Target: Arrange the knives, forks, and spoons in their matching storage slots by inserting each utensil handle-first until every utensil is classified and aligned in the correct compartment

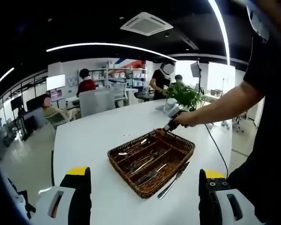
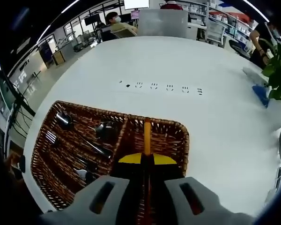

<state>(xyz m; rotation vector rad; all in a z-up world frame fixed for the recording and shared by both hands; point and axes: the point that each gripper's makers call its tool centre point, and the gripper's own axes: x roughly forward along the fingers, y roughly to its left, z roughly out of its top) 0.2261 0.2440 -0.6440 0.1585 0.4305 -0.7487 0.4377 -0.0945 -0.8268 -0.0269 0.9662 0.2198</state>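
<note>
Most utensils already lie in the wicker tray ahead of the left gripper, whose jaws are released. One knife waits on the desk beside it. The right gripper is clenched on an orange handle over the tray

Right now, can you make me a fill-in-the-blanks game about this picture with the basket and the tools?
1. The forks and spoons lie inside a brown ____ basket.
2. One knife lies outside the basket, on the ____ table.
3. The right tool is shut on something with an ____ handle.
4. A green ____ stands on the table beyond the basket.

Missing words: wicker; white; orange; plant
</note>
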